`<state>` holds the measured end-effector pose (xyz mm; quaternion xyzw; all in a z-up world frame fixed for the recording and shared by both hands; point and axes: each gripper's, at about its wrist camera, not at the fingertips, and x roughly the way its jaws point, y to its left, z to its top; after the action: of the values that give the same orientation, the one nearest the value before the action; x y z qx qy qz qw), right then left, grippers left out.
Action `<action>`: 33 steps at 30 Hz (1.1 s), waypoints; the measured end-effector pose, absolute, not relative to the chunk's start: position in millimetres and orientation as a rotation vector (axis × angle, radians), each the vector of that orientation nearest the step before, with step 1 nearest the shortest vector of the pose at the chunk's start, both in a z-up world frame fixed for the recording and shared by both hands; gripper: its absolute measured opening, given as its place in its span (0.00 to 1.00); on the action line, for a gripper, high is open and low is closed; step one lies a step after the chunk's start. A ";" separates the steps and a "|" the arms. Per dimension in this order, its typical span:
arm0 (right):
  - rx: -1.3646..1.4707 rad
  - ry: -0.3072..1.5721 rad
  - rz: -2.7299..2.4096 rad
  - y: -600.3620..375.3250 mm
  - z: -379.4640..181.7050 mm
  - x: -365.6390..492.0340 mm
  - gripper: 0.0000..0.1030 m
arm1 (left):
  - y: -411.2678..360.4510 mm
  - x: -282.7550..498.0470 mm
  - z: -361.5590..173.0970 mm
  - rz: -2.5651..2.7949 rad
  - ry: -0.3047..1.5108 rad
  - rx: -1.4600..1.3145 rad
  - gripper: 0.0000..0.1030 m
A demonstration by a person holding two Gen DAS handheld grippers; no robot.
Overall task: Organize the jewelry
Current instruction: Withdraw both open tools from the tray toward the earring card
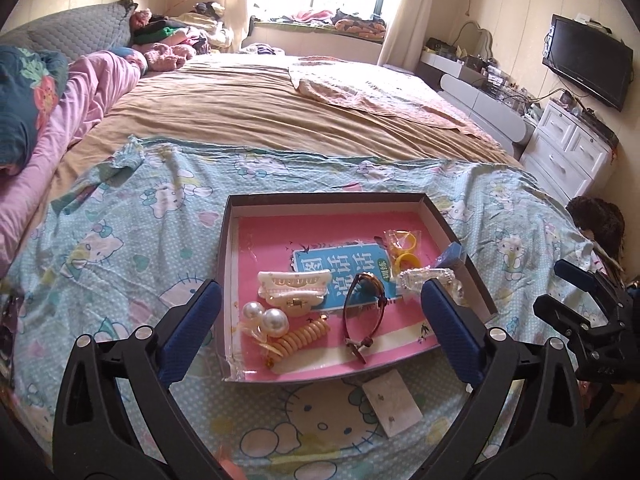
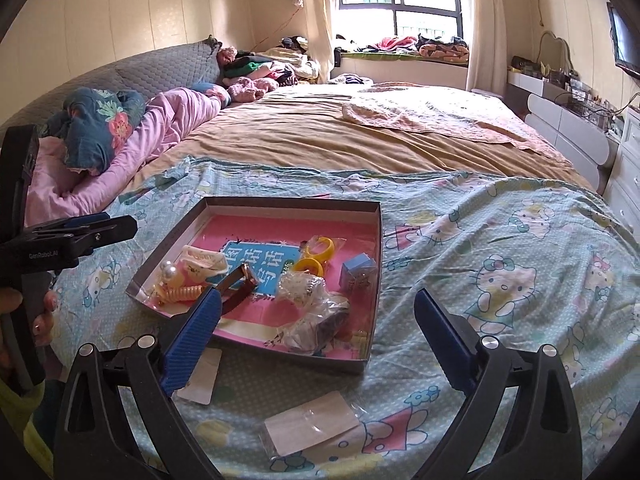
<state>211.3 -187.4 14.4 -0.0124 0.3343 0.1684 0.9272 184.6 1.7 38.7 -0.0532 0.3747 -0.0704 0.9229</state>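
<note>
A shallow dark box (image 1: 328,198) with a pink lining lies on the Hello Kitty sheet; it also shows in the right wrist view (image 2: 374,280). In it lie a cream hair claw (image 1: 294,290), pearl bobbles (image 1: 266,318), a cream spiral hair tie (image 1: 302,338), a brown bracelet (image 1: 362,312), yellow rings (image 1: 406,250), bagged jewelry (image 2: 310,304) and a small blue box (image 2: 358,270). My left gripper (image 1: 320,304) is open and empty over the box's near edge. My right gripper (image 2: 318,312) is open and empty above the box's near right corner. Two small white cards (image 2: 312,424) (image 2: 200,376) lie in front of the box.
The bed stretches beyond with a tan sheet (image 1: 260,108), pink duvet (image 1: 80,100) and piled clothes. White drawers (image 1: 568,148), a dresser and a wall TV (image 1: 588,60) stand at the right. The other gripper shows at the frame edge in each view (image 1: 592,312) (image 2: 60,240).
</note>
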 end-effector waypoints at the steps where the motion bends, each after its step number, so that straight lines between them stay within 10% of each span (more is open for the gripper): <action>1: -0.028 0.687 0.346 -188.3 14.1 209.2 0.93 | 1.6 182.4 38.5 -0.145 0.769 -0.109 0.91; 33: -0.116 0.854 0.367 -195.6 -50.0 179.1 0.94 | -31.4 137.8 -33.7 -0.183 0.942 -0.097 0.91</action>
<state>179.1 -195.6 -50.0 -0.0559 0.4118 0.1769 0.8922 137.8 -31.4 -33.7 -0.0468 0.4528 -0.0882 0.8860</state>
